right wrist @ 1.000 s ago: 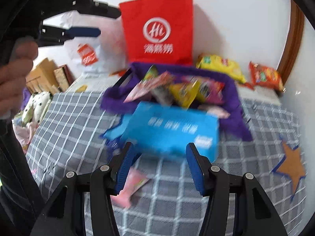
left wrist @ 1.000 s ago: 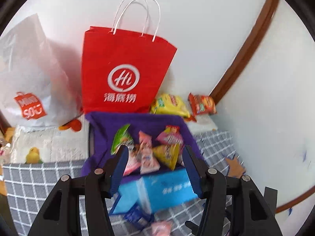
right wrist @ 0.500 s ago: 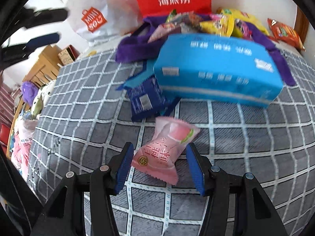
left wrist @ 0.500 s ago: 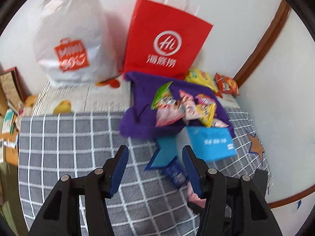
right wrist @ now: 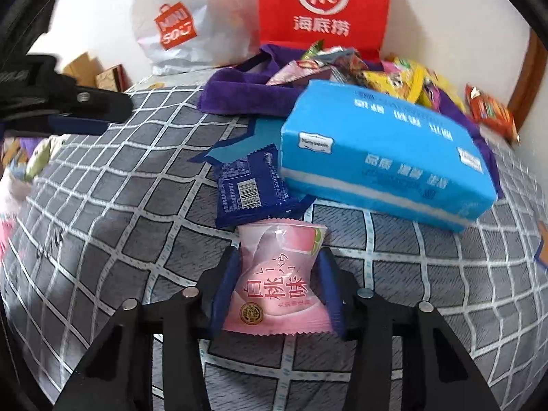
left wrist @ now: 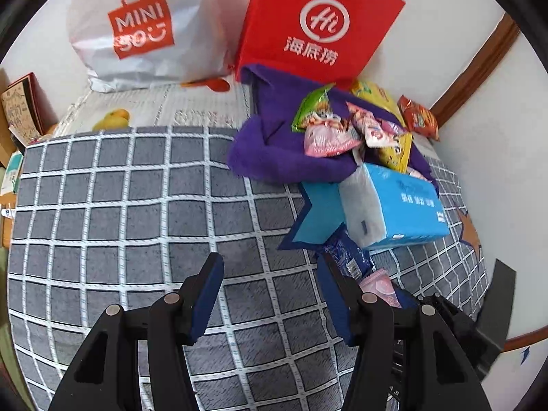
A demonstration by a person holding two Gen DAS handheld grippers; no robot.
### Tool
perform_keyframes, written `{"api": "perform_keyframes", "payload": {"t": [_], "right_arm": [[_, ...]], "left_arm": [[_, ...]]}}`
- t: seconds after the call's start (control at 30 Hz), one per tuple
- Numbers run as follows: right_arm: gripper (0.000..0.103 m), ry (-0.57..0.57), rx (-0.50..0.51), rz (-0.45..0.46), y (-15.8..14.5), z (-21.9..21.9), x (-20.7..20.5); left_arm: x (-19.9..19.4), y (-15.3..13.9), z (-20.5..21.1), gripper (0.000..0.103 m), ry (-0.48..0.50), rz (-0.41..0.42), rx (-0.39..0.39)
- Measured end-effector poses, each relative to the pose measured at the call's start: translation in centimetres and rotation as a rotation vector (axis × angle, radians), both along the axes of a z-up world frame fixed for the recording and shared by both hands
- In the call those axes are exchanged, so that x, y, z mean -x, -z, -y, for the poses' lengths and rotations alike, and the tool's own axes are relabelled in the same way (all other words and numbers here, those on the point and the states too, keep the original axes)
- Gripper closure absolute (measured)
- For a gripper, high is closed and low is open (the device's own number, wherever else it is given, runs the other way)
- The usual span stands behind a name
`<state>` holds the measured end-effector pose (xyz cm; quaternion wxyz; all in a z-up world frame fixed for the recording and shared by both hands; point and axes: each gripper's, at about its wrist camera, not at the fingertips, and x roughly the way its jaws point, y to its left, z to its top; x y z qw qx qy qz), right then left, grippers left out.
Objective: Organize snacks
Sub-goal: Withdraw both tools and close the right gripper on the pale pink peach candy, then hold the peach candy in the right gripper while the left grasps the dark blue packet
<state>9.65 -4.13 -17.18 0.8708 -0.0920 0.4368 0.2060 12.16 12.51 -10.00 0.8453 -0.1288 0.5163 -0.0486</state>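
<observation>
The right claw [right wrist: 279, 274] pinches a pink packet [right wrist: 275, 284], whose lower edge its fingers hide. Just beyond lies a navy packet [right wrist: 251, 185], partly under the tissue pack [right wrist: 383, 157]. The left claw [left wrist: 270, 284] hangs spread, empty.

Black angular frames on left gripper [left wrist: 270, 294] and right gripper [right wrist: 279, 287]; 2 blue-padded fingers [left wrist: 207, 294] each, silver round screws at lower frame.

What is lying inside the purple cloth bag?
The purple cloth bag holds several snack packets: a green packet, pink packets and a yellow packet. The blue tissue pack covers its front edge, so anything deeper inside stays hidden.
</observation>
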Motion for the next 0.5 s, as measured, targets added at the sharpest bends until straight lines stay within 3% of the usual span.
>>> {"api": "perform_keyframes", "payload": {"t": [0.23,0.5], "right_arm": [[0.060,0.001,-0.057,0.033,-1.8,3.7,0.8],[0.060,0.103,-0.032,0.109,-2.6,10.9,0.0]], "left_arm": [[-0.5,1.6,3.4,0.049,0.049,-0.032,-0.016],[-0.6,4.0,5.8,0.049,0.068,-0.065,0.082]]}}
